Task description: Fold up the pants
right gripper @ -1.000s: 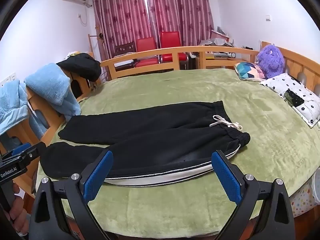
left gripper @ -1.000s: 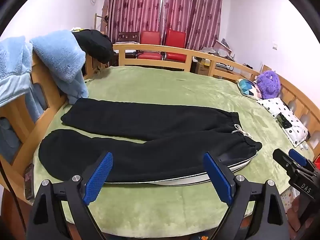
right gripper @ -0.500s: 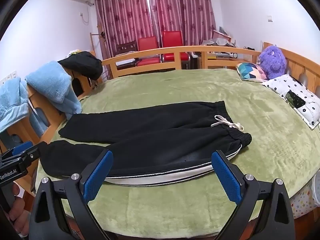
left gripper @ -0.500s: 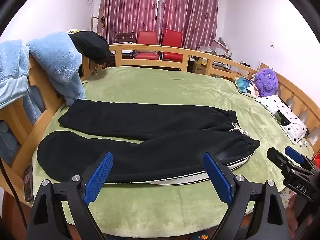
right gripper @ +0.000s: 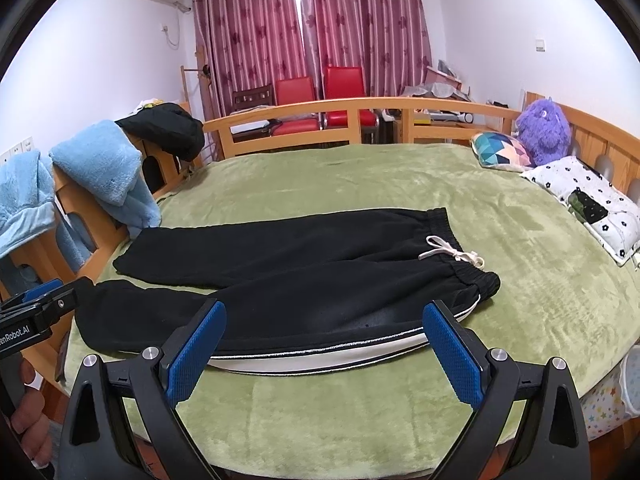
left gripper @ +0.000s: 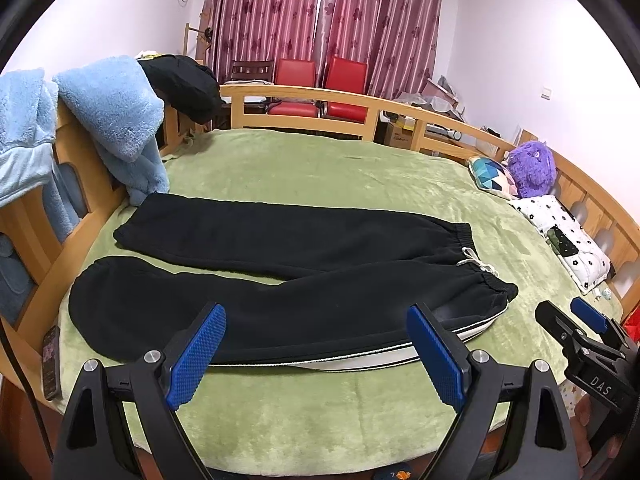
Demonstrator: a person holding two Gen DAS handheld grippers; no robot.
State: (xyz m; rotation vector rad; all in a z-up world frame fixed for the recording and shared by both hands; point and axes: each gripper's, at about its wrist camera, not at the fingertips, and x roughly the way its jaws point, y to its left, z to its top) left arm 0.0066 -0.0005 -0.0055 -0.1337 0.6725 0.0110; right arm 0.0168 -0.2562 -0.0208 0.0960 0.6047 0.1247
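Grippers first: the left gripper (left gripper: 316, 350) hangs above the near edge of the bed (left gripper: 320, 168), its blue pads spread wide with nothing between them. The right gripper (right gripper: 324, 354) is likewise spread wide and empty, over the same edge. Just beyond both, the black pants (left gripper: 280, 276) lie flat on the green blanket, legs splayed apart toward the left, waistband with its white drawstring (right gripper: 448, 254) to the right, a white stripe along the near side. Light blue fleece (left gripper: 116, 120) drapes the left rail. A purple plush toy (right gripper: 544, 132) sits at the far right.
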